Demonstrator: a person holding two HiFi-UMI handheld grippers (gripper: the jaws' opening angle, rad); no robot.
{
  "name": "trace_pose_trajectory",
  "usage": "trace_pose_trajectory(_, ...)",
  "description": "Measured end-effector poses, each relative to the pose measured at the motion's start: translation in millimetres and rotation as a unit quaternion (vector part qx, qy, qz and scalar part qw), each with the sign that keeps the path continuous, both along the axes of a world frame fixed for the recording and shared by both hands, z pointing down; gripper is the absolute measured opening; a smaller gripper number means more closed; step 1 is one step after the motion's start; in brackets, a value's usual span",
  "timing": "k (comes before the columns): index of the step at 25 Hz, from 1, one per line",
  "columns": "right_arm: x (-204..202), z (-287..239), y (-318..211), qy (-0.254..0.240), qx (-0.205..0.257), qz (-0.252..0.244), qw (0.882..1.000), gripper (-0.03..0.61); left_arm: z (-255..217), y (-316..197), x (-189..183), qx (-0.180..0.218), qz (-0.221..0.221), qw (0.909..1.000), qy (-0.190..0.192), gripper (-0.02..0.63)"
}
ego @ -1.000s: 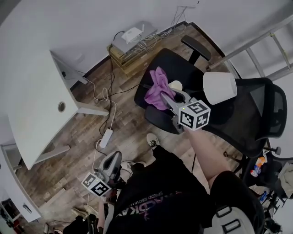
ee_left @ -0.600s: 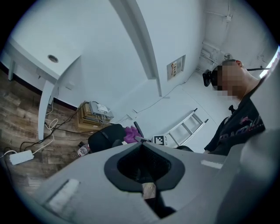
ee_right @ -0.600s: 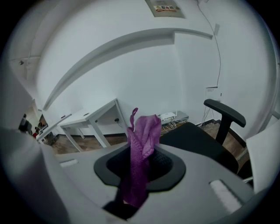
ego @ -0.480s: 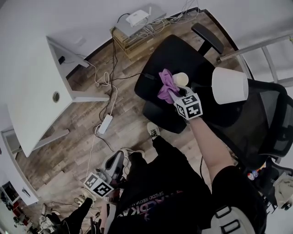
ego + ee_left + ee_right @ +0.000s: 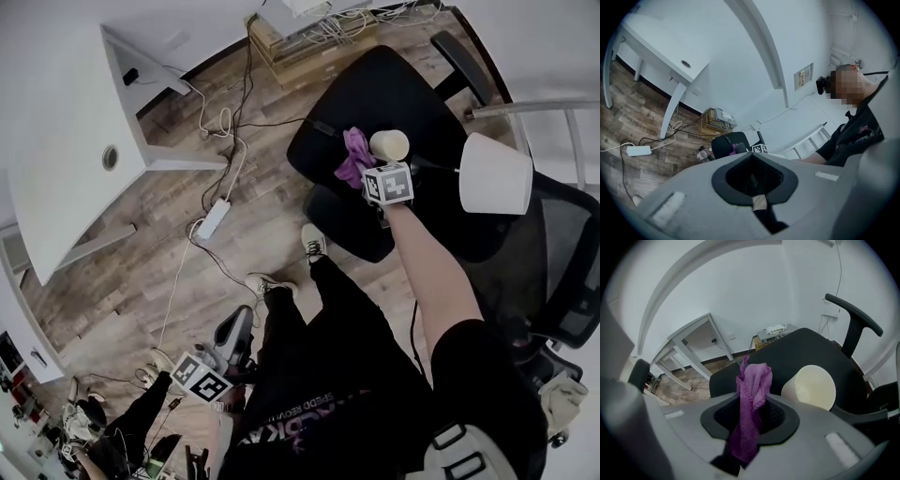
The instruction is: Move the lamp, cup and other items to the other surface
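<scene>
The right gripper (image 5: pixel 364 172) is pinching the purple cloth (image 5: pixel 354 154) between its jaws. In the right gripper view the cloth (image 5: pixel 751 394) is hanging bunched from the pads (image 5: pixel 774 414), and its free end is sticking out towards 12 o'clock. The left gripper (image 5: pixel 233 330) is sitting low at 7 o'clock in the head view, beside the person's leg (image 5: pixel 333 300). Its jaws are pressing together on nothing (image 5: pixel 754 183). The cup (image 5: pixel 389 144) is standing on the black chair seat (image 5: pixel 375 89), just beside the cloth at its 1 o'clock, well inside the seat's edge. The lamp shade (image 5: pixel 495 174) is showing at 3 o'clock from the cup, near it but apart, and whether its base is resting on this seat cannot be told. The seat's bare surface is spreading from 10 to 12 o'clock of the cloth. An armrest (image 5: pixel 461 58) is bounding the seat at 1 o'clock. A mesh chair (image 5: pixel 562 272) is crowding in at 4 o'clock. The white desk (image 5: pixel 56 141) is lying at 10 o'clock, well apart across open wooden floor (image 5: pixel 187 281). Cables and a power strip (image 5: pixel 213 218) are lying on that floor.
</scene>
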State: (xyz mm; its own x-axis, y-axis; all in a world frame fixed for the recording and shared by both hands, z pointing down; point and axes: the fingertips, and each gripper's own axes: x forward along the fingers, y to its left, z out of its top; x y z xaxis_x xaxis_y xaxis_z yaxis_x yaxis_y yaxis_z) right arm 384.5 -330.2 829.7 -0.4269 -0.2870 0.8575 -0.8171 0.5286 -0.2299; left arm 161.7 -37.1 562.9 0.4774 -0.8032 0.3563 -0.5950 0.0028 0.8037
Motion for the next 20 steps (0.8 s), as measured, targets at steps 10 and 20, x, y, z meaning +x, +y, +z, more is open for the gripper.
trace_pose_trajectory(10, 15, 28, -2, 0.066, -0.028, -0.015, 0.997, 0.103, 6, 11, -5, -0.015, -0.017, 0.9998, 0.0, -0.005)
trace_pose_trajectory(20, 29, 18, 7, 0.037, -0.039, 0.002, 0.999, 0.187, 2, 6, -4, 0.001, 0.005, 1.0, 0.002, -0.005)
